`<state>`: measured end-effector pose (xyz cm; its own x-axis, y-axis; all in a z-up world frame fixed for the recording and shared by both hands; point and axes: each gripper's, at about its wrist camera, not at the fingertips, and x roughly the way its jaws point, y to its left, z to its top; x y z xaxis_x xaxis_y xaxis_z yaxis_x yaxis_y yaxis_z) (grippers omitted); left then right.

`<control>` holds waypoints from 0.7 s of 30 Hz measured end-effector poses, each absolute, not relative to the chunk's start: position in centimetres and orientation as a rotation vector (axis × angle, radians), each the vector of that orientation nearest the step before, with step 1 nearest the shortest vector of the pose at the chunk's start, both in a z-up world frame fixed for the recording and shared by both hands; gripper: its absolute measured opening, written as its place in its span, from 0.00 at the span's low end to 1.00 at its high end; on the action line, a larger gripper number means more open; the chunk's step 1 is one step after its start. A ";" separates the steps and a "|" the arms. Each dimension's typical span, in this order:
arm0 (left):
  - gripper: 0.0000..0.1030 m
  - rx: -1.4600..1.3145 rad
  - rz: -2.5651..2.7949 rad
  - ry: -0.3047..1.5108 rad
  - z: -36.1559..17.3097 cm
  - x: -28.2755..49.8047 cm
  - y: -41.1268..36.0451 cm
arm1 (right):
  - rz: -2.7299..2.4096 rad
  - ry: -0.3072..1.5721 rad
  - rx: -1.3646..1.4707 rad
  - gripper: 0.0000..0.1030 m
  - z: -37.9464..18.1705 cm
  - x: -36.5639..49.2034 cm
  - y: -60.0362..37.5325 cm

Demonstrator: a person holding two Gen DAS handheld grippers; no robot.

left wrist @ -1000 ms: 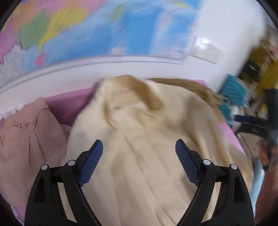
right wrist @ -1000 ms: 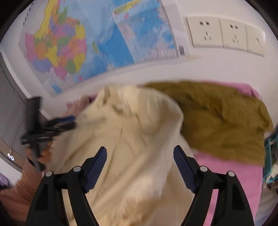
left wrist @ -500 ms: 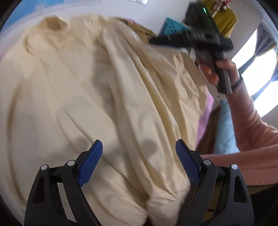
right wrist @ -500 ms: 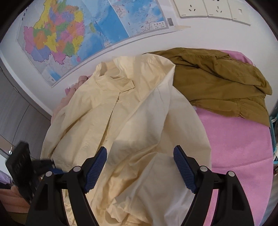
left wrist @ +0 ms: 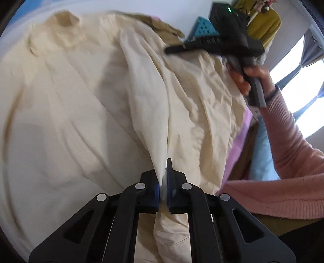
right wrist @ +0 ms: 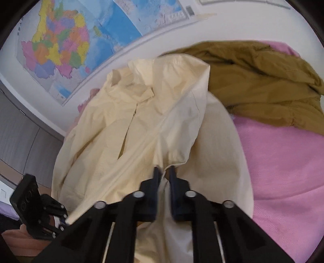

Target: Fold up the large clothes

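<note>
Both wrist views close, angled down; share cream coat [left wrist: 81,101].

No text, label, brand or number can be read in either view. The wall map [right wrist: 85,40] above the pink bedspread [right wrist: 283,161] carries coloured regions, but its lettering is too small and blurred to make out. A small barcode-like mark [right wrist: 189,10] sits at the lower right corner of the map's blue sheet, and its digits are not legible. The left-wrist view, above the cream garment [left wrist: 81,101], shows a green light [left wrist: 229,9] on the black housing held by the person's hand; that light is a plain glow, not a sign or a figure.
</note>
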<state>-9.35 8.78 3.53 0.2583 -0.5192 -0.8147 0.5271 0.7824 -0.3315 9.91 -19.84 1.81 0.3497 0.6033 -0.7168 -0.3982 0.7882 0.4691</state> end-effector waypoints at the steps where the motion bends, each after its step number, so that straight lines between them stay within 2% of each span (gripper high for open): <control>1: 0.06 0.019 -0.691 1.084 4.3 -9.0 9.4 | 0.651 0.996 0.237 0.06 2.5 9.7 -20.2; 9: 0.05 0.070 -0.556 0.929 11.0 -4.2 12.1 | 0.619 0.761 0.340 0.04 8.5 8.6 -25.2; 12: 0.15 0.091 -0.519 0.980 9.5 -2.0 12.3 | 0.565 0.790 0.403 0.08 7.2 9.5 -27.2; 13: 0.17 0.089 -0.523 1.023 8.1 -1.1 12.8 | 0.566 0.821 0.429 0.22 6.4 9.9 -27.6; 14: 0.26 0.085 -0.535 1.051 7.0 -0.6 12.2 | 0.556 0.848 0.443 0.47 5.6 10.2 -27.7; 16: 0.39 0.068 -0.537 1.108 5.5 0.1 12.8 | 0.543 0.871 0.425 0.66 4.6 10.3 -27.5; 18: 0.42 0.034 -0.561 1.130 4.7 0.2 13.6 | 0.559 0.881 0.389 0.66 4.4 10.3 -26.3; 20: 0.47 0.014 -0.584 1.117 4.9 -0.5 14.3 | 0.583 0.885 0.380 0.78 4.5 10.9 -25.2; 21: 0.51 0.014 -0.603 1.110 5.1 -0.8 14.6 | 0.579 0.888 0.374 0.79 4.6 11.3 -24.7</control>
